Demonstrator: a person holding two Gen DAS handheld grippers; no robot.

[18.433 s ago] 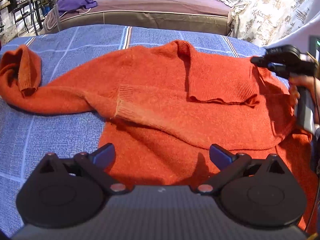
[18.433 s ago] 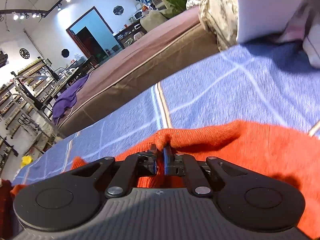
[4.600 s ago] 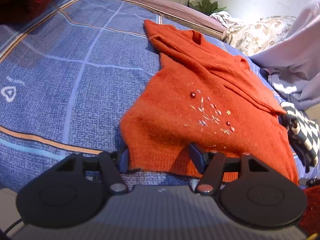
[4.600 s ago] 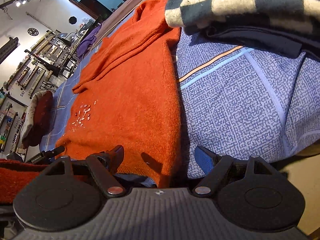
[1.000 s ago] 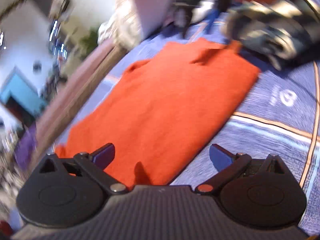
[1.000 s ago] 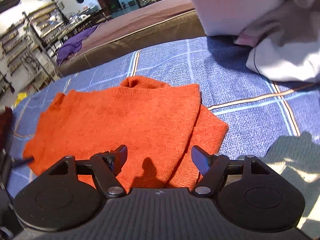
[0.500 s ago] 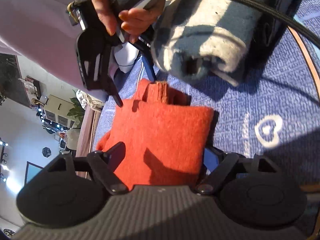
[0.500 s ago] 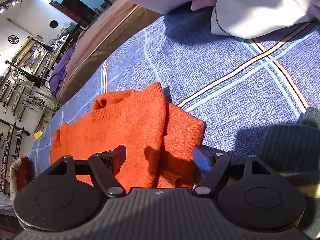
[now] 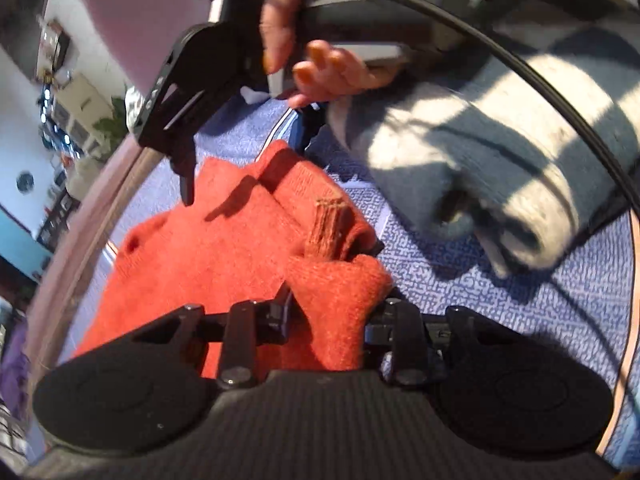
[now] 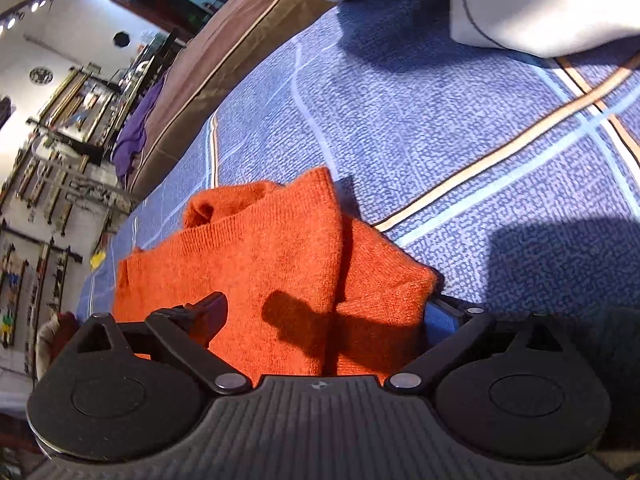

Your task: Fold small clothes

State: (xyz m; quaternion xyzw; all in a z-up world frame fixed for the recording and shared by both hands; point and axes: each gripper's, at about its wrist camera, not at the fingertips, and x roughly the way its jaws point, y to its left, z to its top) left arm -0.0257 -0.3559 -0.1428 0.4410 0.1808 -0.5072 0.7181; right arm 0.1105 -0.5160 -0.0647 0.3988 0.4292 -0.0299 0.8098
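Now the orange sweater [image 9: 224, 248] is mostly folded; its corner is pinched by the left hand-held gripper [image 9: 332, 320], while the right hand-held gripper [image 10: 320, 316] is held wide.

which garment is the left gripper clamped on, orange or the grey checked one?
The orange sweater. The left gripper is pinching its bunched corner; the rolled grey checked garment lies apart on the blue bedspread, ungripped.

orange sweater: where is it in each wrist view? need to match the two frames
Left wrist: orange sweater lower-centre, a bunched corner pinched in the left tongs.
Right wrist: orange sweater centre-bottom, between the open right tongs.
Shared landmark: blue patterned bedspread under it.
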